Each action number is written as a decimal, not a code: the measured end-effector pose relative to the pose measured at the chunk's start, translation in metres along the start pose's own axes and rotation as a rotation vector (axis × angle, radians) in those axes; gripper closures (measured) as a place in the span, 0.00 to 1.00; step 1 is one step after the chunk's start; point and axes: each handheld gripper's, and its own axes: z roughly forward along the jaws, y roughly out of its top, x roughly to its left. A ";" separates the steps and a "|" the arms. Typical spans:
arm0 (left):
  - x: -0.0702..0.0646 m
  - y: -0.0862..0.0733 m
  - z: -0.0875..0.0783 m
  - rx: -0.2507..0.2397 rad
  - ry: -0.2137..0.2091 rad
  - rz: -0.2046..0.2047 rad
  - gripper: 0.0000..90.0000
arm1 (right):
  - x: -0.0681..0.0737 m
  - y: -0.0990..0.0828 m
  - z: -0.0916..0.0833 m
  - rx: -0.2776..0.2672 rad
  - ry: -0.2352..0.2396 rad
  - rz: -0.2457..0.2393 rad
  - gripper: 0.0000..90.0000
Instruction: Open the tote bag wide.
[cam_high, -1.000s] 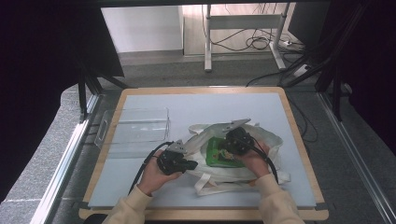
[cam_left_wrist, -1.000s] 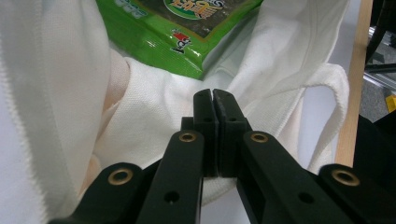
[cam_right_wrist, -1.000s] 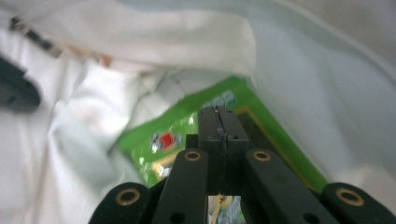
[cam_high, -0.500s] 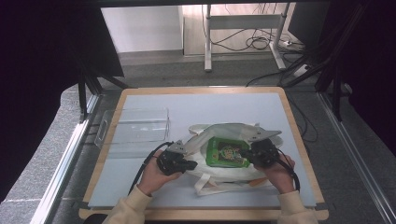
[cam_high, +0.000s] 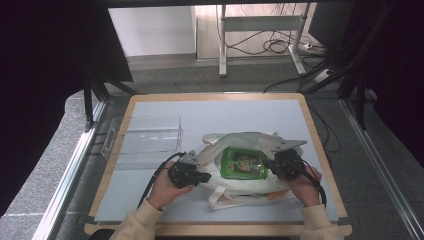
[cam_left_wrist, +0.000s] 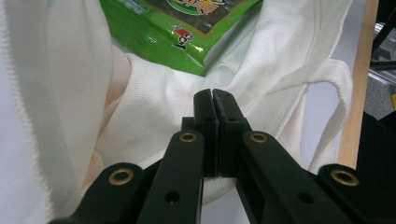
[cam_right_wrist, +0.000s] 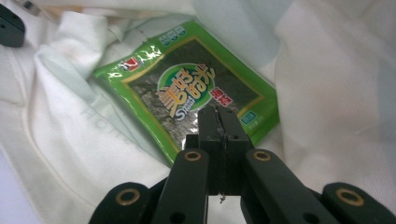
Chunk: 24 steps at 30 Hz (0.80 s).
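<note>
A white cloth tote bag (cam_high: 250, 187) lies flat on the table's near half. A green seaweed snack packet (cam_high: 243, 164) rests in its open mouth. My left gripper (cam_high: 205, 176) sits at the bag's left edge, pointing right. In the left gripper view its jaws (cam_left_wrist: 212, 93) are shut against the white cloth (cam_left_wrist: 154, 93), just short of the packet's corner (cam_left_wrist: 187, 23); no cloth shows between them. My right gripper (cam_high: 270, 162) is at the bag's right side, pointing left. Its shut tips (cam_right_wrist: 218, 112) hover at the packet's near edge (cam_right_wrist: 187, 93).
A clear plastic tray (cam_high: 145, 140) stands left of the bag. The bag's handle loop (cam_high: 235, 200) trails toward the near wooden table edge (cam_high: 220, 229). The wooden right edge (cam_left_wrist: 357, 93) lies close beyond the bag. Blue-grey tabletop (cam_high: 225, 115) stretches behind.
My right gripper has drawn back to the right, off the packet, which now lies uncovered in the bag. The left gripper has stayed where it was.
</note>
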 end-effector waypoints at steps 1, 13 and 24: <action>0.000 0.000 0.000 -0.001 0.001 0.001 0.99 | -0.001 -0.001 0.001 0.003 -0.003 0.001 0.99; 0.000 0.001 -0.002 -0.017 0.013 0.008 0.97 | -0.008 -0.005 0.011 0.042 -0.018 0.043 0.99; 0.000 0.002 -0.008 -0.052 0.018 0.005 0.87 | -0.003 -0.005 0.021 0.099 -0.016 0.013 0.99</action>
